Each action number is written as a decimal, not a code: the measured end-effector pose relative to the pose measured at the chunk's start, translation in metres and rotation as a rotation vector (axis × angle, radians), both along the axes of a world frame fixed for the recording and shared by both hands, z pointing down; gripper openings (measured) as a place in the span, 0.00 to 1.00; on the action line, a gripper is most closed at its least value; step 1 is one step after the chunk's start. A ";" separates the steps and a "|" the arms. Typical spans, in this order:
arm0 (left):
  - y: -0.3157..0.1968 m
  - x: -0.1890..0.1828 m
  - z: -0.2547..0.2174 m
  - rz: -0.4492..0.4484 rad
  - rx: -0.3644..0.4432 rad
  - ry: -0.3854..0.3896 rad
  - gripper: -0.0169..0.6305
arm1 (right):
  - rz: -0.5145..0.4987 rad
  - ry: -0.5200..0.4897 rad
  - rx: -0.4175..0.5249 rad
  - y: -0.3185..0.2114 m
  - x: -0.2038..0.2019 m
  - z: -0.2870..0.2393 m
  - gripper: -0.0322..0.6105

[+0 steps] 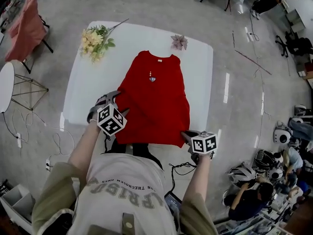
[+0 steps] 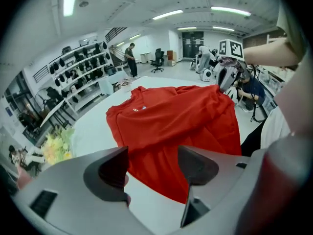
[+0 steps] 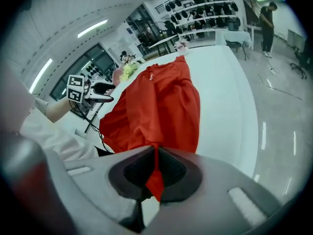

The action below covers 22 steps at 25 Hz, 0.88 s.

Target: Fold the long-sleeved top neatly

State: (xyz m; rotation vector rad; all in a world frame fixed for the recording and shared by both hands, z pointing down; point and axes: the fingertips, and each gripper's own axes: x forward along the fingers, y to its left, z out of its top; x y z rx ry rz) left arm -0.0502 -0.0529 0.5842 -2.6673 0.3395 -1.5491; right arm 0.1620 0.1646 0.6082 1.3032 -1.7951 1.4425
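Note:
A red long-sleeved top (image 1: 155, 98) lies lengthwise on the white table (image 1: 200, 77), collar at the far end, sleeves folded in. My right gripper (image 1: 188, 140) sits at the near right hem corner, its jaws shut on a pinch of the top's red fabric (image 3: 155, 180). In the right gripper view the cloth runs up from between the jaws. My left gripper (image 1: 117, 112) hovers at the top's near left edge, jaws open, with the red top (image 2: 171, 121) beyond them and nothing between them.
A bunch of pale yellow flowers (image 1: 95, 40) lies at the table's far left corner and a small pink flower (image 1: 179, 41) by the collar. A pink-draped chair (image 1: 27, 28) and a round side table (image 1: 6, 84) stand to the left. Cables trail on the floor.

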 end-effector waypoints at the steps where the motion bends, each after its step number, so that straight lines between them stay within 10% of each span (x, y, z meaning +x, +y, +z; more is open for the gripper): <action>1: -0.004 0.011 0.002 0.041 0.013 -0.015 0.52 | 0.008 0.000 -0.010 0.001 0.001 0.003 0.08; 4: -0.018 0.042 0.007 0.166 0.050 -0.079 0.52 | -0.045 0.097 -0.017 0.006 0.009 0.001 0.14; 7: -0.034 0.068 0.009 0.219 0.055 -0.088 0.52 | -0.156 0.212 0.092 -0.010 0.012 -0.026 0.43; 11: -0.041 0.096 0.031 0.249 -0.051 -0.116 0.54 | -0.361 0.194 0.300 -0.068 -0.035 -0.042 0.43; 17: -0.058 0.095 0.062 0.129 -0.267 -0.120 0.65 | -0.555 0.212 0.112 -0.079 -0.056 0.027 0.43; 22: -0.071 0.094 0.060 0.049 -0.272 -0.059 0.65 | -0.537 0.183 0.074 -0.075 -0.041 0.028 0.43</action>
